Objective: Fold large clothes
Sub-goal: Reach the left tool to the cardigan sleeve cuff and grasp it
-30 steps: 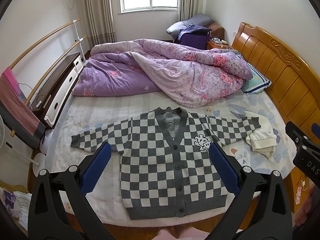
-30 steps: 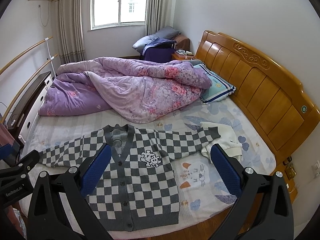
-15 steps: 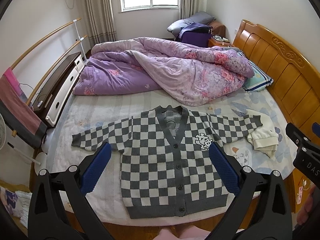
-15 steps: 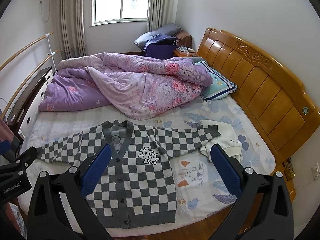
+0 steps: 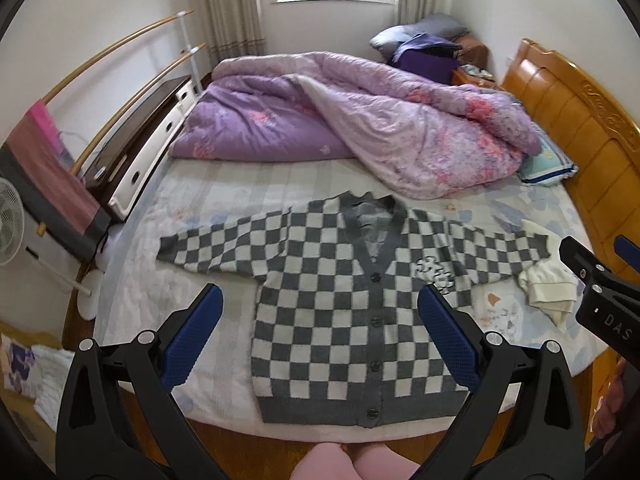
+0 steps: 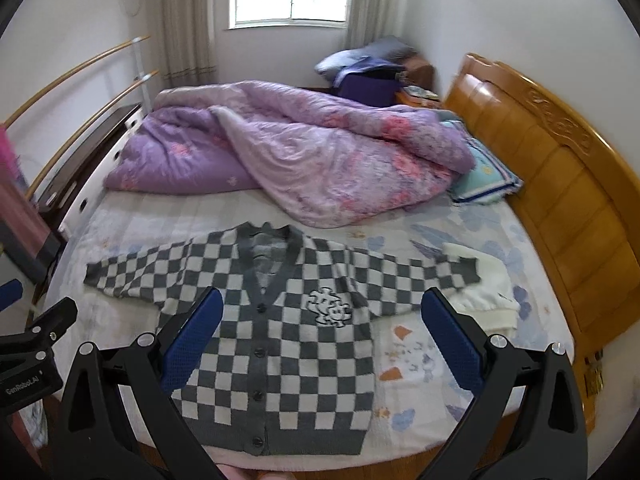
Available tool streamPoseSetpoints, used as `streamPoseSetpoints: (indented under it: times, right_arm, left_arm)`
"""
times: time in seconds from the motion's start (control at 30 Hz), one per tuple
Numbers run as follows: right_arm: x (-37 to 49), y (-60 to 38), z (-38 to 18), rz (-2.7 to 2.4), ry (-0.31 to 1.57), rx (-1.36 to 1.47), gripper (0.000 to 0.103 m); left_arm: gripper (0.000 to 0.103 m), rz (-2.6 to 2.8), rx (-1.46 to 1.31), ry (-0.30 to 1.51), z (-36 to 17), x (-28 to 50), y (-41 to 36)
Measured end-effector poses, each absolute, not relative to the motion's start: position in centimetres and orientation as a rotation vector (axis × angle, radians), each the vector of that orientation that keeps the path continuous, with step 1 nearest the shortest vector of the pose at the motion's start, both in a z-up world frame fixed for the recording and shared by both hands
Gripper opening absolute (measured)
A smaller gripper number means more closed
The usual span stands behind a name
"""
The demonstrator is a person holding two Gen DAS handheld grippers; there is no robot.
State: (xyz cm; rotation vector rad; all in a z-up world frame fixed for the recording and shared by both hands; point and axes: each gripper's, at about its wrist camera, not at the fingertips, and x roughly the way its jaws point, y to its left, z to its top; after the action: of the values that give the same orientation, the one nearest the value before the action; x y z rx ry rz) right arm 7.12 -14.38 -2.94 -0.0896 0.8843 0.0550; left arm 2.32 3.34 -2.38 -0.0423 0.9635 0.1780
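1. Checkered cardigan (image 5: 344,312): one, spread flat and face up near the front edge of the bed (image 5: 208,208), both sleeves out to the sides, front closed with buttons.
2. Left gripper (image 5: 320,332): one, spread wide, empty, hovering above the cardigan's lower half. Right gripper (image 6: 322,330): one, likewise wide apart, holding nothing, poised over the chest patch.
3. Cream garment (image 6: 488,292): one, crumpled just beside the cardigan's right-hand cuff as seen by the cameras, apparently touching or slightly under it. Risk: pinching that cuff could catch the cream fabric too and drag it into the fold.
4. Purple quilt (image 5: 360,120): one, bunched behind the collar, close to it but seemingly not on it. Risk: lifting the shoulders backward could snag its edge.
5. Hem close to the bed's front edge. Risk: pulling toward the person could slide the knit off the mattress.
6. Thick, loose knit. Likely risk: grabbing only the top layer, leaving the back panel behind and the fold skewed; stretching under its own weight if raised by one corner.
7. Buttons: five visible along the placket. Risk: a bulky, uneven centre line if folded across them.
8. Also counted: one pillow (image 6: 486,180) by the headboard (image 6: 560,184), one standing fan (image 5: 10,220), two slanted wooden rails at the left.
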Motion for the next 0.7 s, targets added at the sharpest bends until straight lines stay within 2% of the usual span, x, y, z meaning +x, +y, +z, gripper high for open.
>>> streamPoseSetpoints:
  times: [0.5, 0.7]
  right_arm:
    - [11.1, 0.0, -9.0, 0.204, 1.000, -0.207, 0.096]
    - [13.4, 8.6, -12.4, 0.248, 1.036, -0.198, 0.096]
  left_arm:
    - [0.098, 0.298, -0.174, 1.060, -8.6, 4.3, 17.4]
    - [0.098, 0.172, -0.238, 1.017, -11.9, 6.0, 25.4]
